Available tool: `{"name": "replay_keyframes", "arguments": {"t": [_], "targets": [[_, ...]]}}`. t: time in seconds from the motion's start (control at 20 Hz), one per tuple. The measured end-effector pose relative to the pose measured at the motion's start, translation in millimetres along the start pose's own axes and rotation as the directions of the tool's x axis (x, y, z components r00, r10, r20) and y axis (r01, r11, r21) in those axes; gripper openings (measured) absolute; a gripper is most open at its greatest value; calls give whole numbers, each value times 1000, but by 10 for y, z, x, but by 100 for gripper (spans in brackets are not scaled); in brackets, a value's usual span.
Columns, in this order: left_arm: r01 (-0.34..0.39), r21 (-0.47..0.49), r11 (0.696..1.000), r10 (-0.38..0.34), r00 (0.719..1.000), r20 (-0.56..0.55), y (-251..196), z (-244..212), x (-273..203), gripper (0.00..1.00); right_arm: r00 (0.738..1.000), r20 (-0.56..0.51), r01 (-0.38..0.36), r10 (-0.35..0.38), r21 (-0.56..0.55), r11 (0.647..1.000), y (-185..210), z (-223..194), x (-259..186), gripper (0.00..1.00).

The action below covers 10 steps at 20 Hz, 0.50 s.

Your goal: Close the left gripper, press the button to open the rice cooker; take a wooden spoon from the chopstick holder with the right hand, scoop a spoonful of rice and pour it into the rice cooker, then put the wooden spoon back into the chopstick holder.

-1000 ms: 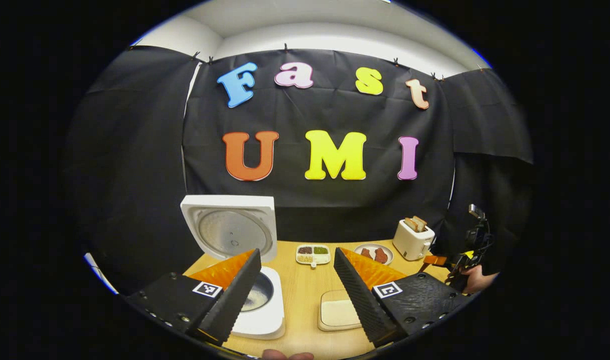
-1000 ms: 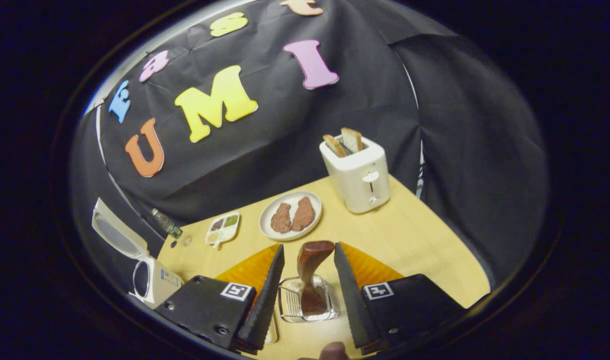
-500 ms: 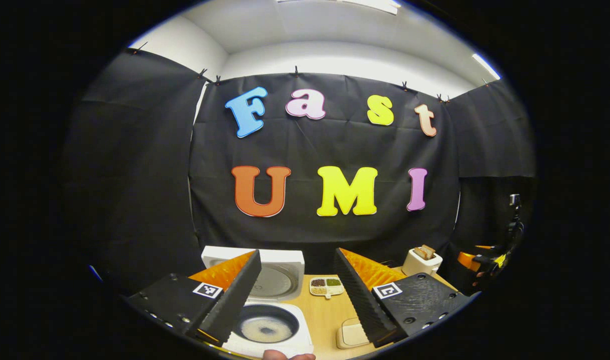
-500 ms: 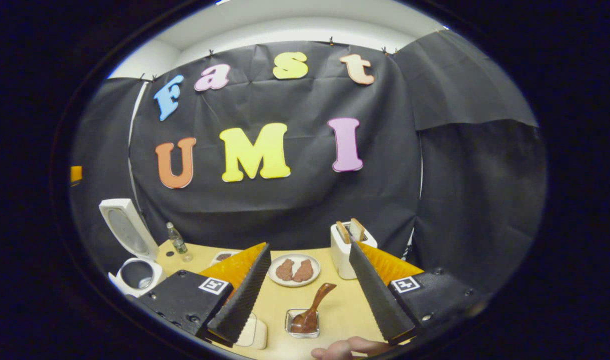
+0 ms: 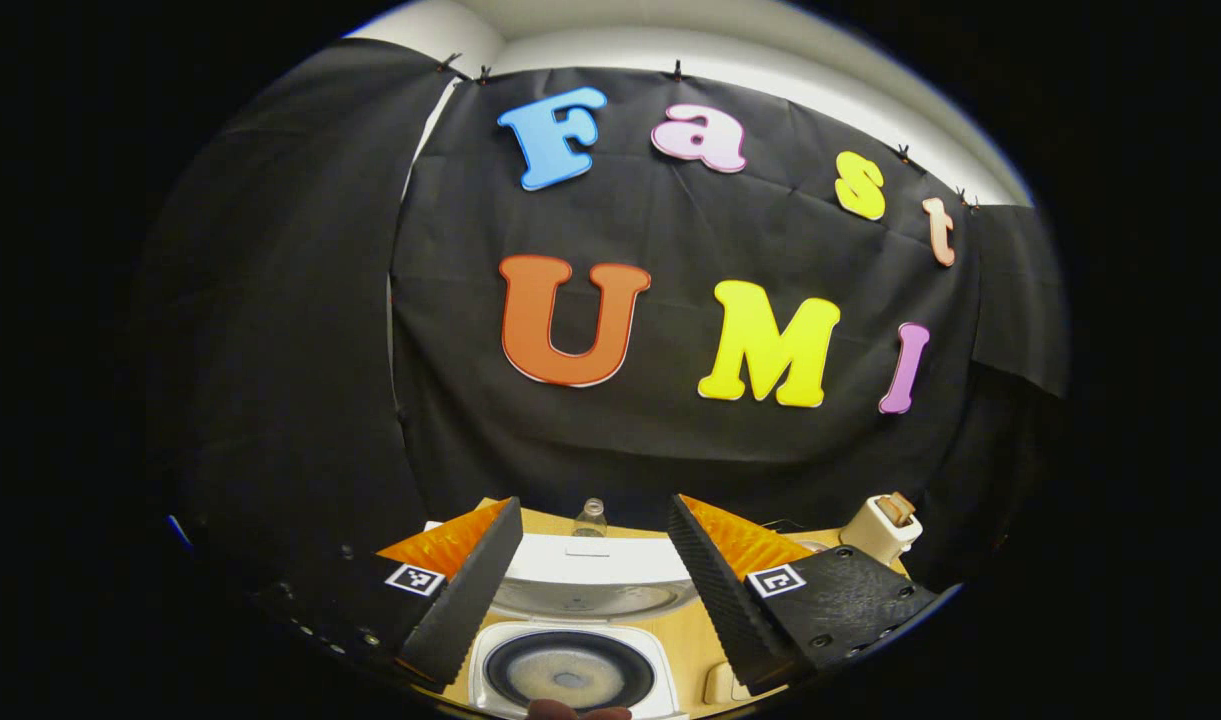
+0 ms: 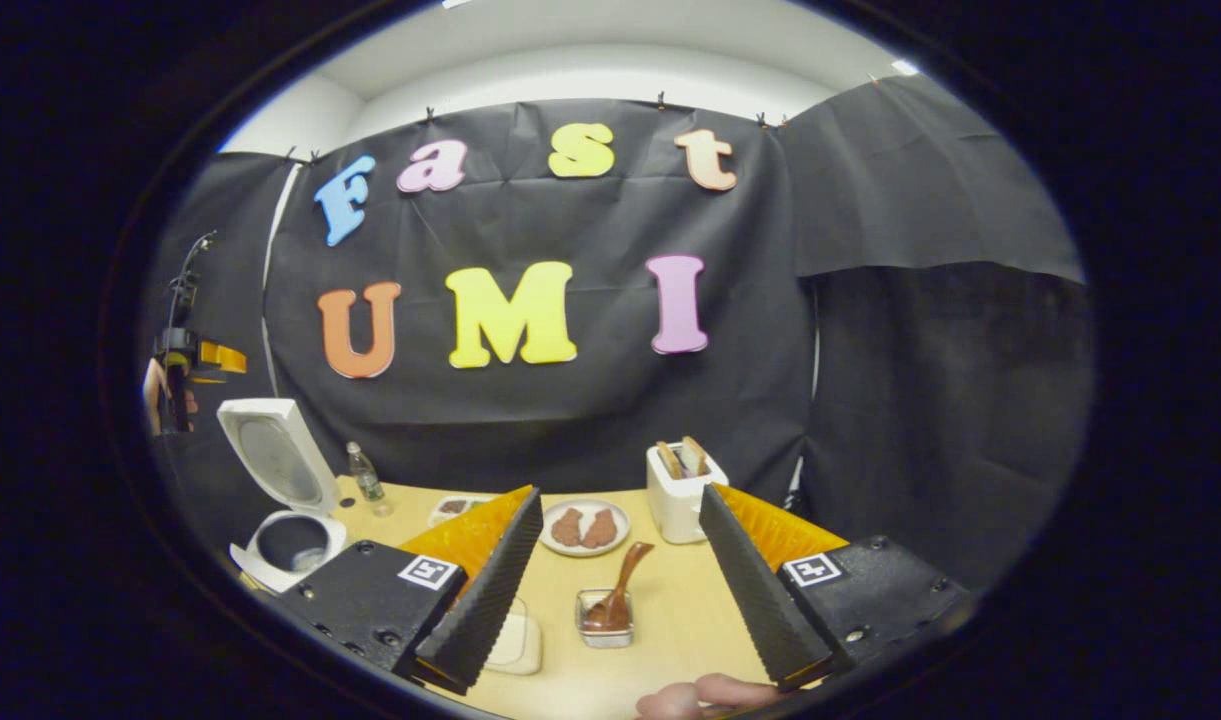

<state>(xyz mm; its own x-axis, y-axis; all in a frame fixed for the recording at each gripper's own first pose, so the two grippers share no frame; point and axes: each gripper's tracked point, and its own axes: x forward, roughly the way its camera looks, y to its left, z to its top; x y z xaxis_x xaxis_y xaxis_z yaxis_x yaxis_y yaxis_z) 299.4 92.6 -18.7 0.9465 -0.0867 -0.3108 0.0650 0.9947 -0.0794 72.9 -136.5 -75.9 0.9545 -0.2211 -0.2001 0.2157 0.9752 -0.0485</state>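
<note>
Spoon returned to its holder, cooker left open.

The wooden spoon (image 6: 625, 585) leans in the chopstick holder (image 6: 604, 622), bowl down, so it looks put back. The right gripper (image 6: 620, 580) hangs above with fingers apart, gripping nothing. The left gripper (image 5: 595, 585), also spread, hovers over the rice cooker (image 5: 570, 675), lid up, rice inside.

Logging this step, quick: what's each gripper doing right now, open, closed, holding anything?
Left gripper: open, holding nothing, above the open rice cooker.
Right gripper: open, holding nothing; the wooden spoon stands in the chopstick holder.
</note>
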Motion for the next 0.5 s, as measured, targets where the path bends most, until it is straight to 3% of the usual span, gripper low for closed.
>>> {"name": "replay_keyframes", "arguments": {"t": [0.25,0.3,0.4,0.5], "targets": [[17,-62,998,-25,991,-133,95,-199,461,95,984,-112,144,-141,24,989,-487,-434,-196,96],[17,-47,999,-24,990,-136,92,-220,492,95,979,-132,165,-158,47,985,-540,-499,-198,100],[10,7,1000,-9,987,-159,90,-306,508,95,971,-167,188,-171,89,978,-559,-590,-181,96],[17,85,996,-1,983,-181,62,-393,431,97,974,-169,172,-154,95,981,-506,-579,-163,100]]}}
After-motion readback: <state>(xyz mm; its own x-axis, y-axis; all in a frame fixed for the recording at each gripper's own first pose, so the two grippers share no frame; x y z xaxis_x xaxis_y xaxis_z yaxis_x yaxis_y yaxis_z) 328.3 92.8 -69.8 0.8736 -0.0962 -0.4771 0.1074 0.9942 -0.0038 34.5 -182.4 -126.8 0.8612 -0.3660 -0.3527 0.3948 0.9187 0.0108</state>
